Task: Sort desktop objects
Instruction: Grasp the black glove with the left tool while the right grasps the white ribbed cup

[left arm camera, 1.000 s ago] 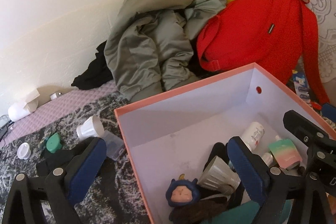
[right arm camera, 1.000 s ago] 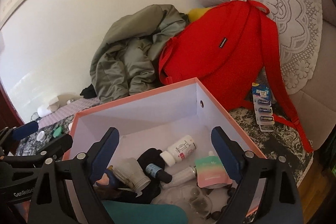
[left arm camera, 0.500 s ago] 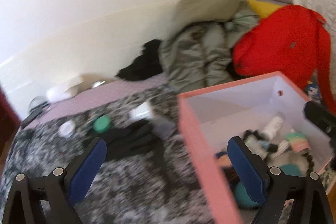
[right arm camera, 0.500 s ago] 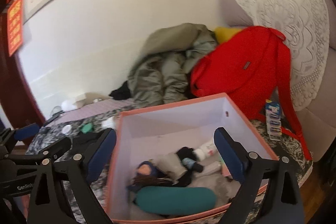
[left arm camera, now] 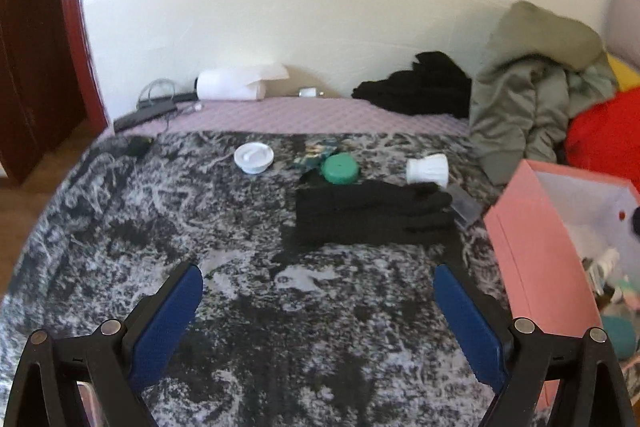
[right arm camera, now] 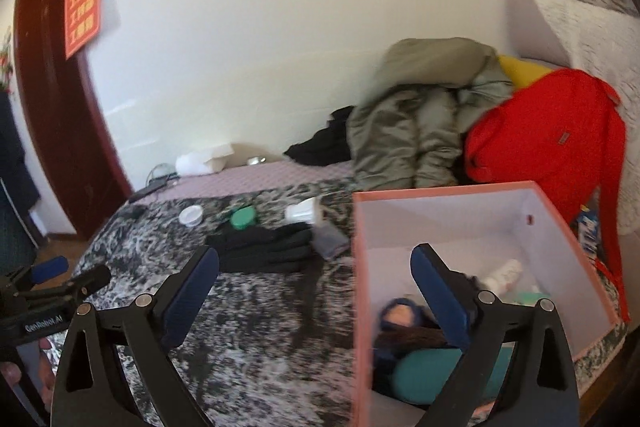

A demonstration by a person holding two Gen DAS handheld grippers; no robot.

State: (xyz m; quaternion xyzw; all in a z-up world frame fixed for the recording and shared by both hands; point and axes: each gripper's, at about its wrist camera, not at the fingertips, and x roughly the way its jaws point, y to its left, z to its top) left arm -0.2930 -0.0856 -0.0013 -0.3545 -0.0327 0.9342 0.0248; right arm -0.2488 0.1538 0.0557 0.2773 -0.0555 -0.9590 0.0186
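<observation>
A pink box (left arm camera: pixel 532 251) (right arm camera: pixel 360 267) with white inside stands at the right of the mottled grey cover; it holds a doll (right arm camera: pixel 400 315), a teal pouch (right arm camera: pixel 428 371) and a white bottle (right arm camera: pixel 506 273). On the cover lie black gloves (left arm camera: pixel 368 215) (right arm camera: pixel 264 247), a green lid (left arm camera: pixel 340 169) (right arm camera: pixel 243 218), a white round lid (left arm camera: pixel 254 157) (right arm camera: pixel 191 215), a white ribbed cup (left arm camera: pixel 428 169) (right arm camera: pixel 302 213) and a clear case (right arm camera: pixel 330 239). My left gripper (left arm camera: pixel 318 287) is open and empty, short of the gloves. My right gripper (right arm camera: pixel 314 275) is open and empty, straddling the box's left wall.
Against the wall lie a grey-green jacket (right arm camera: pixel 416 131), black clothing (left arm camera: pixel 420 87), a red backpack (right arm camera: pixel 548 135), a white roll (left arm camera: pixel 232 85) and cables (left arm camera: pixel 152 103). A dark red door frame (right arm camera: pixel 60 107) is at the left. The left gripper (right arm camera: pixel 52 279) shows at the right view's left edge.
Both grippers pulled back and swung left, away from the box interior. The left view now faces the loose items on the cover, with the box at its right edge.
</observation>
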